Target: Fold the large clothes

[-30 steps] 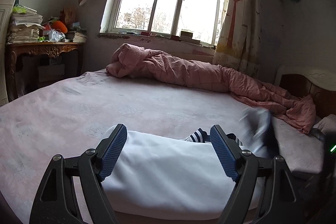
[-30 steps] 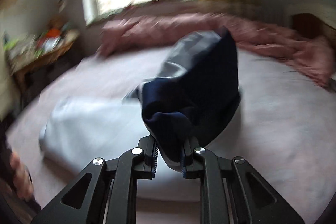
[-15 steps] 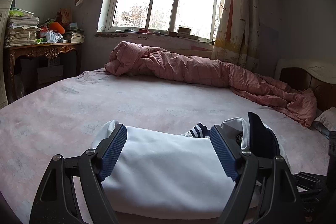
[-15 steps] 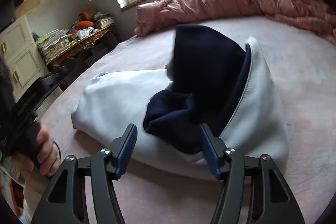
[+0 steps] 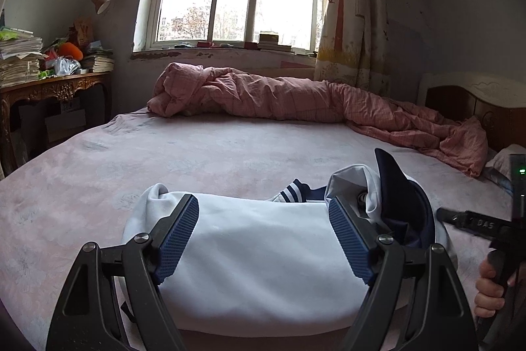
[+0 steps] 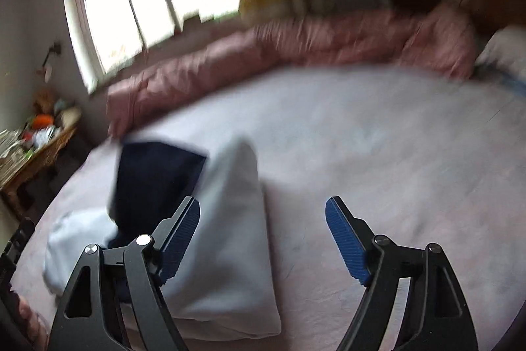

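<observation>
white and navy garment [image 5: 263,255] lies half folded on near part of bed [image 5: 164,160], navy hood side [image 5: 404,206] standing up at its right end. left gripper [image 5: 263,239] hovers over white panel, fingers wide, nothing pinched. right gripper [image 6: 263,239] beside garment, jaws opening, only bare sheet between them. judgement: press raised hood flat first, pinch both layers at edge, fold slowly to keep edges aligned.
</observation>
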A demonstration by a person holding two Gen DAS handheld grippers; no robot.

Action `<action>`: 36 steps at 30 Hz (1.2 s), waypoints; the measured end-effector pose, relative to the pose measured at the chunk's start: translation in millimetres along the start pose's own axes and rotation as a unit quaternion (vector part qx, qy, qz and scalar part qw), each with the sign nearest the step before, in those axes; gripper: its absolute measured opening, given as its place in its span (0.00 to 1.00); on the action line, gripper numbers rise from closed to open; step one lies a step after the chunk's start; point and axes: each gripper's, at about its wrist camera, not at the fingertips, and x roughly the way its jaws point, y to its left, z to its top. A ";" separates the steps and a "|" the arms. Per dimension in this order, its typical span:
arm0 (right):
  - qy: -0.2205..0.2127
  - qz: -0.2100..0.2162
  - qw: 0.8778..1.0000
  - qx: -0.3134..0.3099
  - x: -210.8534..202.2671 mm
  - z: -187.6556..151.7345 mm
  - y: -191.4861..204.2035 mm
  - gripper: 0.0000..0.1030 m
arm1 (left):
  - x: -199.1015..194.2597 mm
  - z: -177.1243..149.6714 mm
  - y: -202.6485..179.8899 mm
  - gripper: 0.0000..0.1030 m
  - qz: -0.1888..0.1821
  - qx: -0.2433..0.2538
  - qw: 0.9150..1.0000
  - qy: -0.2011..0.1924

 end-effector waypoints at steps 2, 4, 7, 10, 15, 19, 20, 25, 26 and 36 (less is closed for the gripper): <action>0.063 0.061 0.996 -0.002 21.1 -6.2 2.3 0.79 | 0.2 -1.0 -2.9 0.78 -0.005 0.010 1.000 0.003; 0.081 0.052 0.995 -0.041 26.9 -13.7 15.0 0.80 | 0.9 -1.0 -6.3 0.79 -0.008 0.018 1.000 0.005; 0.070 0.022 0.993 -0.090 23.9 -19.5 28.4 0.81 | 2.3 -2.4 -8.6 0.81 -0.004 0.024 1.000 0.008; 0.089 0.043 0.993 -0.067 28.9 -21.5 18.4 0.81 | 5.0 -3.5 -7.7 0.82 -0.011 0.017 1.000 0.018; 0.080 0.050 0.994 -0.057 21.9 -18.9 17.9 0.81 | 10.9 6.5 -15.6 0.83 -0.075 -0.003 0.995 0.062; 0.021 0.027 0.998 -0.052 3.5 -11.3 18.0 0.79 | 5.3 32.1 -41.0 0.83 -0.122 0.012 0.990 0.065; -0.013 0.010 0.999 -0.051 -5.6 -7.9 15.9 0.79 | 7.1 39.3 -51.9 0.83 -0.121 0.028 0.990 0.070; -0.095 -0.029 0.995 0.000 -40.3 7.4 -10.6 0.79 | 40.2 70.1 -98.8 0.81 -0.133 0.042 0.986 0.092; -0.083 -0.026 0.996 0.011 -39.7 9.1 -18.6 0.77 | 53.5 73.6 -105.2 0.80 -0.141 0.034 0.984 0.108; 0.035 0.067 0.997 -0.001 -10.6 -1.6 -21.8 0.48 | 142.6 43.0 -101.7 0.16 -0.167 -0.071 0.957 0.224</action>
